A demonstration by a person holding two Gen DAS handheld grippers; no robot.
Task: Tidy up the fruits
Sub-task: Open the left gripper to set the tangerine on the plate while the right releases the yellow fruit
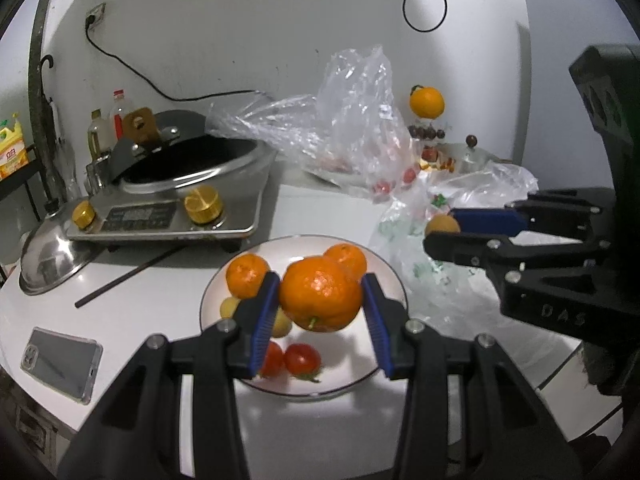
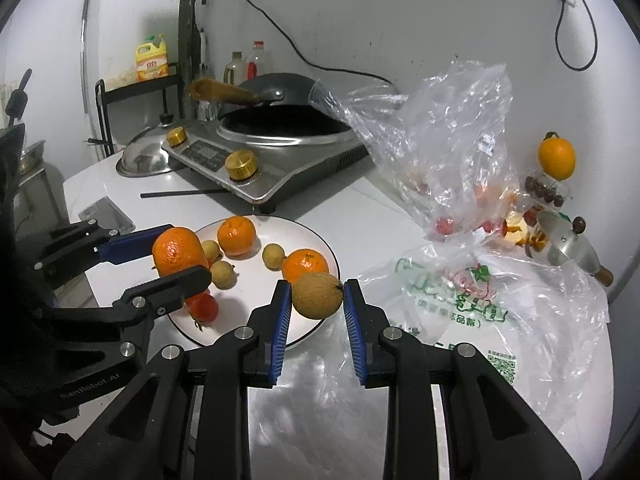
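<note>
My left gripper (image 1: pixel 320 298) is shut on a large orange mandarin (image 1: pixel 320 298) and holds it above the white plate (image 1: pixel 344 376). The plate carries two more mandarins (image 1: pixel 246 274), small yellow-brown longans (image 1: pixel 230 306) and two red tomatoes (image 1: pixel 302 360). My right gripper (image 2: pixel 316 296) is shut on a brown longan (image 2: pixel 318 295) over the plate's right rim (image 2: pixel 320 244). The left gripper shows in the right wrist view (image 2: pixel 176 258) with its mandarin (image 2: pixel 178 254). The right gripper shows in the left wrist view (image 1: pixel 442 230) beside the plate.
A steel cooker with a black wok (image 1: pixel 188 184) stands behind the plate, with a pot lid (image 1: pixel 48 256), a black chopstick (image 1: pixel 128 276) and a phone (image 1: pixel 60 364) at left. Crumpled plastic bags (image 2: pixel 472 280) with red fruit lie at right. An orange (image 2: pixel 556 158) sits by the wall.
</note>
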